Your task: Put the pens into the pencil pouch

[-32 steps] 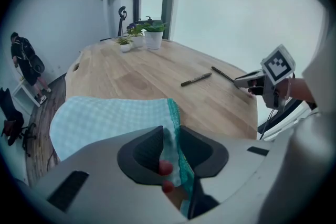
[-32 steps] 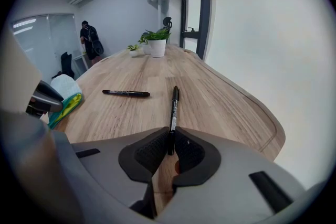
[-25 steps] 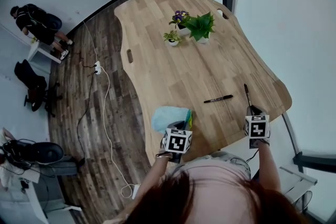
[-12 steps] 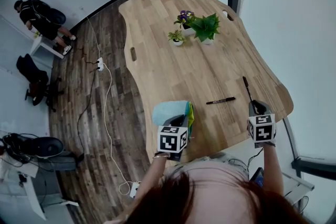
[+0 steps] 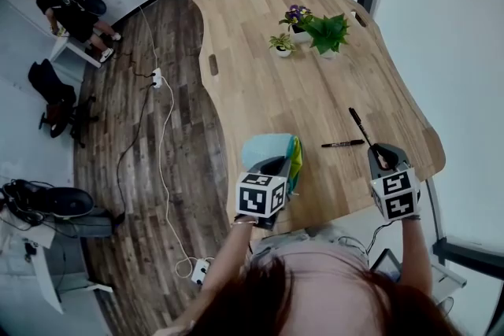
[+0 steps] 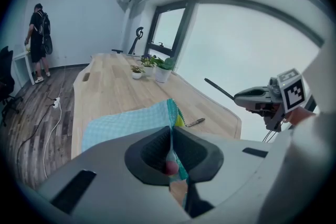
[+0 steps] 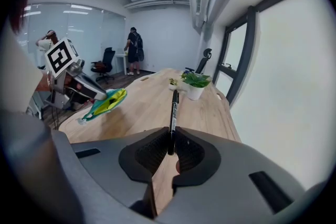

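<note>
No words, numbers or brand names can be read anywhere here.

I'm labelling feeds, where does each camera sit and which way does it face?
Head view: on the person's head, looking steeply down at the table; hair, forearms, left tongs and right tongs show.
Left gripper view: on the left tongs, just tightened on the pouch, facing along it; right tongs show.
Right gripper view: on the right tongs, facing along the held pen toward the plants; left tongs show.
Shared: both gripper views catch the plants.
</note>
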A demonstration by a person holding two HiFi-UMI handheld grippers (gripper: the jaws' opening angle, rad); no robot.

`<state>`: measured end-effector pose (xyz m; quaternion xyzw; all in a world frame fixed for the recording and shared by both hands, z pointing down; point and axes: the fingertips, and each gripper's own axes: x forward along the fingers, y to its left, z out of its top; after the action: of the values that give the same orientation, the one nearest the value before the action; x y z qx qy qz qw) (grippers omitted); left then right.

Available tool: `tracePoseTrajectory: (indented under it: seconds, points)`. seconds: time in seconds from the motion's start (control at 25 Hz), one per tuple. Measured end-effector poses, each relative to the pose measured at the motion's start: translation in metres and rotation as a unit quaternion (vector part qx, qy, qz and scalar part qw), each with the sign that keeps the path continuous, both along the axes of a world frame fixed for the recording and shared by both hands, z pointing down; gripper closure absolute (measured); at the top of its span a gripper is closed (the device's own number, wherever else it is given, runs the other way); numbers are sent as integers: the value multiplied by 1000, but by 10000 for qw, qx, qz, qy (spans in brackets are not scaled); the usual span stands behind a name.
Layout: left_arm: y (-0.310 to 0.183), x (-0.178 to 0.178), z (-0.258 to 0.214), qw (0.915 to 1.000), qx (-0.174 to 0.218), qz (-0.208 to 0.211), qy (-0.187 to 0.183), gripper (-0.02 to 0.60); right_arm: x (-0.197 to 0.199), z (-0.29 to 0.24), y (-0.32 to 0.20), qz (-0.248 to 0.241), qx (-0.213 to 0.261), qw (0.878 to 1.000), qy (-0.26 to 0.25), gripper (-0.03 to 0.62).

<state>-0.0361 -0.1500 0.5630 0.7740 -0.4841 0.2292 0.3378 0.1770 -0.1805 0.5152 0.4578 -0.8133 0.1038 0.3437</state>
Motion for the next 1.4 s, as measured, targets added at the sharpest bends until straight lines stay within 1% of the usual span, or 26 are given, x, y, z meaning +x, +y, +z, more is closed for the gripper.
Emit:
tracePoseTrajectory:
  seconds: [0.2, 0.36, 0.72, 1.12, 1.4]
  points:
    - [1, -5, -10, 9996, -68, 52, 274, 566, -28, -15, 15, -470, -133, 9987, 117, 562]
    - [3, -9, -15, 9987, -140, 91, 473, 566, -51, -22, 29, -905, -291, 9951, 261, 562]
    - [5, -17, -17, 9975, -185, 93, 673, 566, -95, -30, 56, -1706, -602, 9823, 485, 562]
    - [2, -23, -23, 9978, -88, 199, 629, 566, -128, -25, 77, -2338, -1033, 9631, 848, 562]
    - [8, -17, -26, 9979, -23, 367, 540, 566, -133, -10, 82, -2574, -1292, 9473, 1405, 562]
